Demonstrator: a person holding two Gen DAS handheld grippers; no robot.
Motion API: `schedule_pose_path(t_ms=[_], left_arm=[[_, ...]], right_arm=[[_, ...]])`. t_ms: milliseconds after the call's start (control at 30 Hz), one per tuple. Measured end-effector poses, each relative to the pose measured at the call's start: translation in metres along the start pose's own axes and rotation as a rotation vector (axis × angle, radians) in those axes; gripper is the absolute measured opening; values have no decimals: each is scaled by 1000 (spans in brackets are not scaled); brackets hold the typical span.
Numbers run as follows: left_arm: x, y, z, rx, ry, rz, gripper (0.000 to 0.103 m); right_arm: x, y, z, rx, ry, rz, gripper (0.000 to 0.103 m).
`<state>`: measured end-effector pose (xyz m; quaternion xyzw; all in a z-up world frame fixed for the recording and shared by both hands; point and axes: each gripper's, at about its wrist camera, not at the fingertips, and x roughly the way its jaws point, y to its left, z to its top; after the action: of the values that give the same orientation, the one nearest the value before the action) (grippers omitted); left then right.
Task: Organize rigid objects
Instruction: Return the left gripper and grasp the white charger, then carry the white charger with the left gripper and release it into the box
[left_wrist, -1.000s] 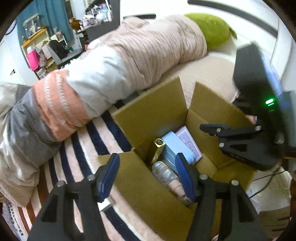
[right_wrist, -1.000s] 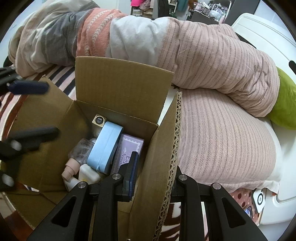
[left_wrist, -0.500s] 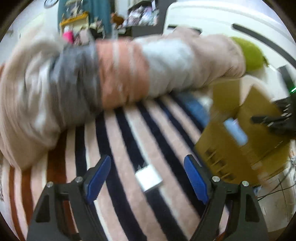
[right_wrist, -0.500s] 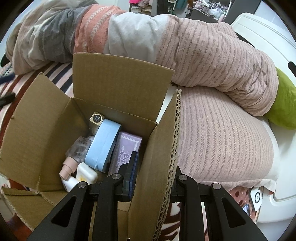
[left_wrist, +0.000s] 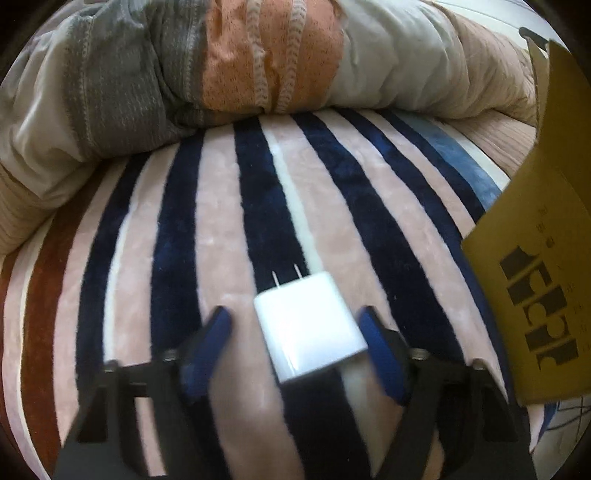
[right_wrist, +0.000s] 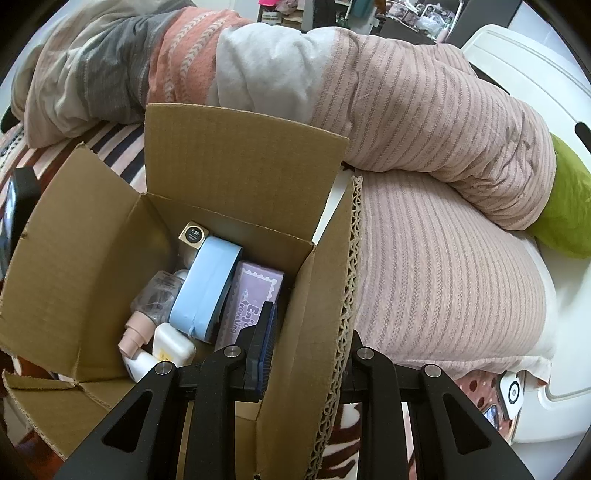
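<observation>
A white plug-in charger lies on the striped blanket, prongs pointing away. My left gripper is low over it, one blue finger on each side. Its jaws are closing; the left pad still stands apart from the charger. In the right wrist view, my right gripper is shut on the right wall of an open cardboard box. Inside the box are a light blue case, a purple carton, a gold lipstick, a clear pump bottle and a small white container.
A rolled duvet in grey, orange, white and pink runs along the far side of the blanket. The box's outer wall stands close on the right of the charger. A green pillow lies at the far right.
My left gripper has left the box, swung over the striped blanket and dropped down around the white charger. The right gripper has kept its hold on the box wall.
</observation>
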<state>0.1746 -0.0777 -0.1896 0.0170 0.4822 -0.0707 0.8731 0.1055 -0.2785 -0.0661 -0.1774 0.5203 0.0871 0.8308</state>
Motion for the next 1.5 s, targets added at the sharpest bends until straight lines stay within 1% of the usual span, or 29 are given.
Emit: schedule_pose_path(t_ms=[33, 167, 267, 300, 500, 667, 767, 867, 933, 1000, 1067, 1133, 1267, 1500], left_arm=[[-1, -1, 1, -10, -7, -4, 49], [-7, -3, -2, 26, -21, 20, 48], [-21, -1, -1, 23, -35, -1, 48], [-27, -2, 0, 28, -44, 2, 48], [-79, -11, 23, 74, -159, 3, 48], [-136, -31, 49, 121, -273, -37, 48], [-163, -50, 60, 155, -308, -85, 48], [-179, -74, 66, 202, -321, -121, 48], [-182, -93, 74, 241, -313, -141, 48], [-179, -109, 77, 271, -284, -179, 49], [-171, -126, 81, 293, -228, -240, 49], [-162, -139, 82, 304, -174, -270, 49], [-141, -159, 78, 344, -97, -257, 49], [-116, -168, 73, 371, 13, -253, 49]], right_arm=[[0, 0, 0, 1, -1, 1, 20], [-1, -1, -1, -1, -4, 3, 20], [-2, -1, -2, -2, -5, 3, 20], [-2, 0, -1, -2, -5, 2, 20], [-2, 0, -1, -2, -6, 3, 20], [-3, 0, -1, -4, -6, 4, 20], [-4, 1, -1, -2, -8, 6, 20], [-4, 1, 0, -2, -10, 9, 20], [-4, 0, 0, -2, -11, 10, 20], [-4, 0, 0, -3, -12, 11, 20], [-4, 1, 0, -5, -15, 11, 20], [-4, 0, -1, -5, -19, 10, 20], [-5, -1, -1, -1, -21, 17, 20], [-6, -2, -2, -1, -21, 22, 20]])
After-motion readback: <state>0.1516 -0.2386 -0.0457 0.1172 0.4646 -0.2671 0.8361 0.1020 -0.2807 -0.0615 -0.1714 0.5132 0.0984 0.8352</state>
